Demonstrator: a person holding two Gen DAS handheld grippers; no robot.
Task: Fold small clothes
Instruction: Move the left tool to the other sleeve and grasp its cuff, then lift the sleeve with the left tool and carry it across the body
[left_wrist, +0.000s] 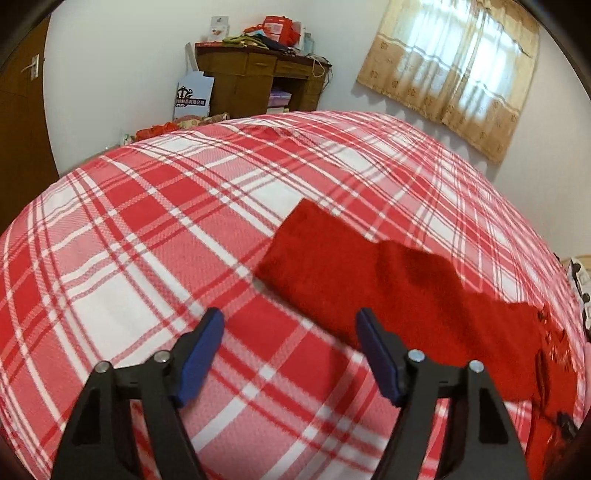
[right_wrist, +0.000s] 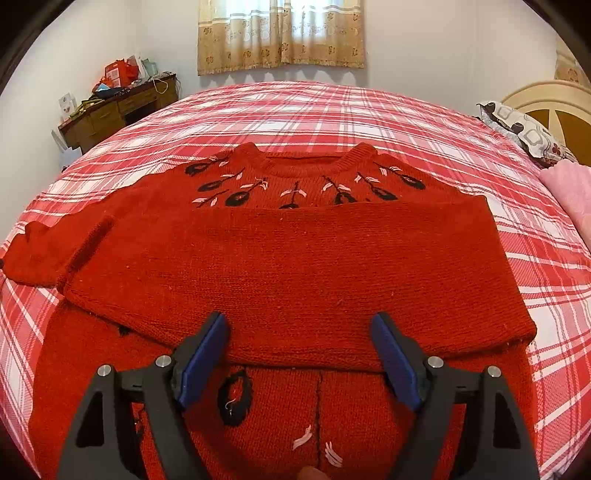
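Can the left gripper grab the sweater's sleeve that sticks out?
Probably yes. The left gripper is open just above the plaid bedspread, and the sleeve lies flat ahead with nothing between.

left tool (left_wrist: 290, 321): jaws apart, nothing gripped | right tool (right_wrist: 301, 325): jaws apart, nothing gripped

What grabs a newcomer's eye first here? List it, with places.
The red sweater lies in the middle of the plaid bed, one sleeve folded across its chest under the black-and-white flower stitching. The other sleeve still stretches out flat to the side. Both hand-held grippers, left and right, hang open above it, empty.
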